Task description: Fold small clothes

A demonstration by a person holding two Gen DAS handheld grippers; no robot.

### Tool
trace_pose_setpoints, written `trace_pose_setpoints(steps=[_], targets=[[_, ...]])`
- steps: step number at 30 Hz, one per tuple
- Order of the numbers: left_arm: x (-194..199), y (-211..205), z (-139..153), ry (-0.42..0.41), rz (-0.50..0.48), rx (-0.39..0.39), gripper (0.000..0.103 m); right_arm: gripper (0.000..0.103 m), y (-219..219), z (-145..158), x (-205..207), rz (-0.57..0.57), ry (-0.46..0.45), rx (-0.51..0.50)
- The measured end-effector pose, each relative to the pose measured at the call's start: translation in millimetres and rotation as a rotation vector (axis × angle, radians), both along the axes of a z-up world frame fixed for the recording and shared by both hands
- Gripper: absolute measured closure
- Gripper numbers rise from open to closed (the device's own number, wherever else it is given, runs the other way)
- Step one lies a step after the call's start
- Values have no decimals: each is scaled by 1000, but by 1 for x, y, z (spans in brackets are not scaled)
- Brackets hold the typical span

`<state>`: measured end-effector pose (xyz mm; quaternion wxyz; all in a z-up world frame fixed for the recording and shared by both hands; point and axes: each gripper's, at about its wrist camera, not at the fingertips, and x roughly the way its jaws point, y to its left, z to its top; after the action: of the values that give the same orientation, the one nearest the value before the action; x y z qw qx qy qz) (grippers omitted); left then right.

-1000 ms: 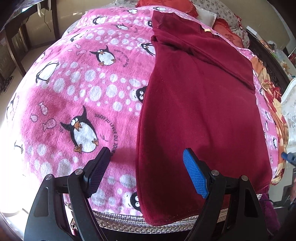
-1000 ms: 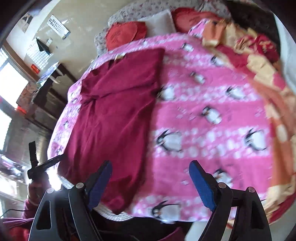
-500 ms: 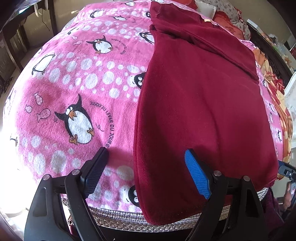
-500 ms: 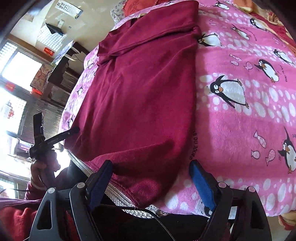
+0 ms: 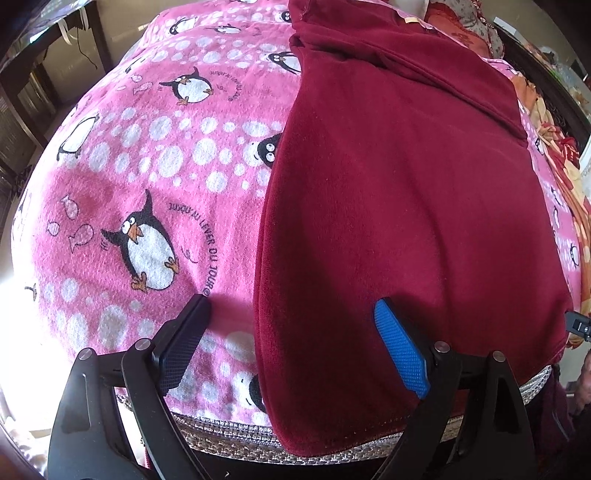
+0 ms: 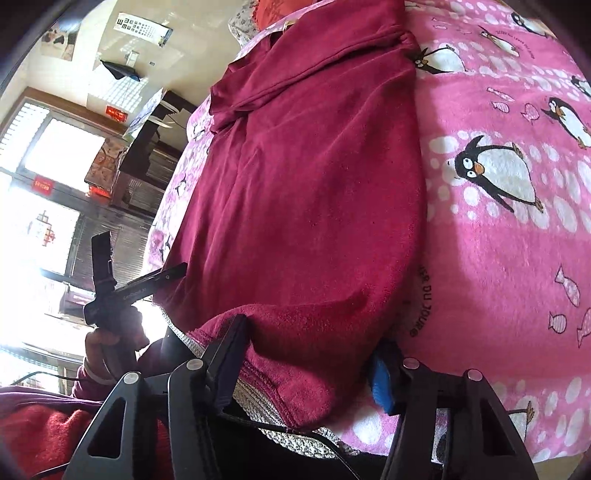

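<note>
**Right tongs pinch the hem corner, left tongs wait wide**

The right tongs (image 6: 308, 360) have just been closing, and a bunched corner of the dark red garment (image 6: 314, 184) sits between their jaws: the black pad presses into the cloth on one side and the blue pad is half buried in it on the other. That corner lies at the near edge of the bed, on the woven trim (image 6: 258, 397) of the pink penguin blanket (image 6: 509, 258).

The left tongs (image 5: 291, 343) have just been opening and stand wide, with nothing gripped. Their black pad hovers over the blanket (image 5: 147, 177), just beside the garment's long edge; their blue pad is over the garment (image 5: 406, 206) itself, near its hem. So the long edge of the cloth runs between the two jaws.

From both tongs the garment stretches away up the bed, flat, with a sleeve folded across its far end. In the right wrist view, the left tongs (image 6: 122, 291) appear off to the side of the hem, held by a hand (image 6: 107, 343) in a red sleeve (image 6: 33, 428). Beyond the garment's far end lie cushions (image 5: 469, 22).
</note>
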<state>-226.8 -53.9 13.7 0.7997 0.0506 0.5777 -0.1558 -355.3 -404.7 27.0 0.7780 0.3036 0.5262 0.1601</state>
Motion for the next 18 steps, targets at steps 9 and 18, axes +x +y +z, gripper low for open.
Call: trace_pose_setpoints(steps=[9,18], targets=[[0,-12,-8,28,-54,4,1,73,-4,-1,-6,13,-19,11],[15,0,4,56,-3,-90,86,90,-7,20,0,18,-110,51]])
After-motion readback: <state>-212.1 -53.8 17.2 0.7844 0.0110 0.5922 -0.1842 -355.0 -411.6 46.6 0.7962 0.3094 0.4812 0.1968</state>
